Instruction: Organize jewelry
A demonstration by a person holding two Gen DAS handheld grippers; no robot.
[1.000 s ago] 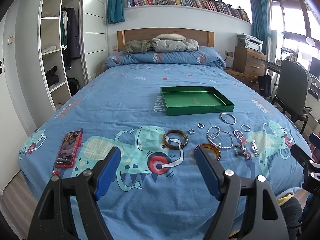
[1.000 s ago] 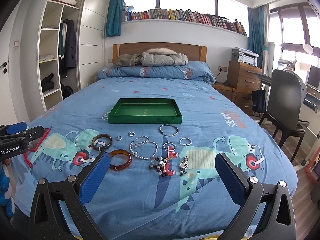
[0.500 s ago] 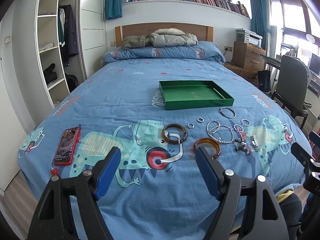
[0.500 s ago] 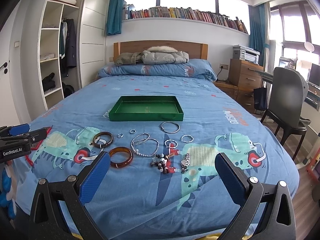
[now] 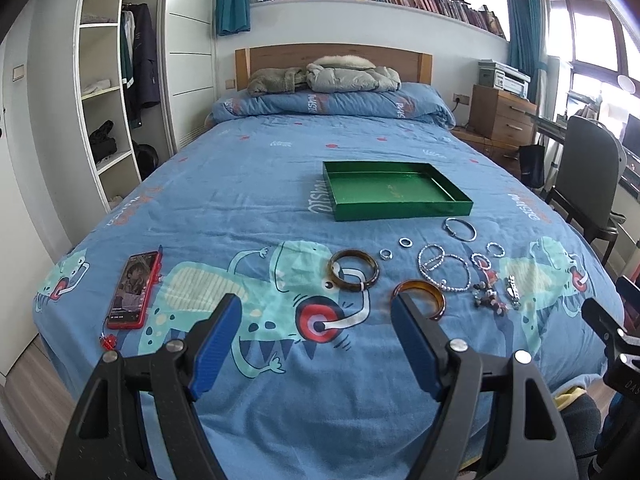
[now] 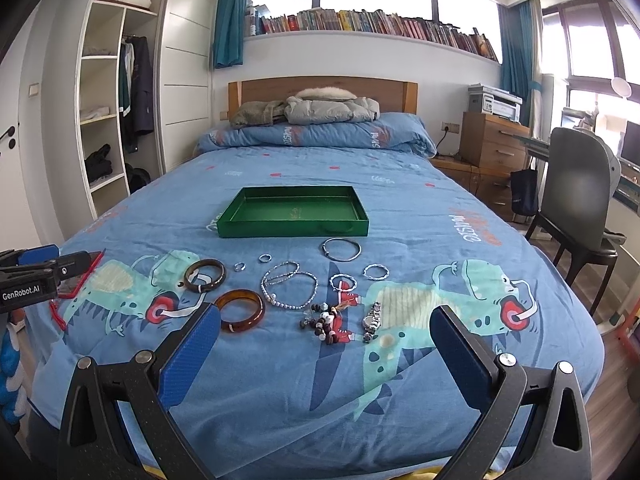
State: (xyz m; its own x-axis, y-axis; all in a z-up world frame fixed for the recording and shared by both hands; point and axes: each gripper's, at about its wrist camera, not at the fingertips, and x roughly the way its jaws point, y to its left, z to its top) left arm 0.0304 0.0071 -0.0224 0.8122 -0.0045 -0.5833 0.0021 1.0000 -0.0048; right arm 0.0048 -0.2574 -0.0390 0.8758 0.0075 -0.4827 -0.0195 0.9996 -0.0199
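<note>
An empty green tray (image 5: pixel 400 211) (image 6: pixel 292 229) lies mid-bed on the blue cover. In front of it jewelry is spread out: a dark brown bangle (image 5: pixel 353 275) (image 6: pixel 205 275), an amber bangle (image 5: pixel 426 297) (image 6: pixel 240 310), a pearl bracelet (image 6: pixel 289 285), a silver bangle (image 5: pixel 461 229) (image 6: pixel 341 249), small rings (image 6: pixel 265 257), a beaded charm strand (image 6: pixel 328 322) and a watch (image 6: pixel 372 321). My left gripper (image 5: pixel 316 334) is open above the near end of the bed, short of the bangles. My right gripper (image 6: pixel 326 350) is open too, short of the beads.
A red phone (image 5: pixel 134 290) lies on the bed's left side. A grey chair (image 6: pixel 576 208) and wooden drawers (image 6: pixel 494 148) stand to the right, open shelves (image 5: pixel 108 88) to the left. Pillows and jackets (image 6: pixel 316 110) are at the headboard.
Both grippers have risen and drawn back a little, so the jewelry sits slightly farther away in view. Nothing on the bed has moved; both grippers stay open.
</note>
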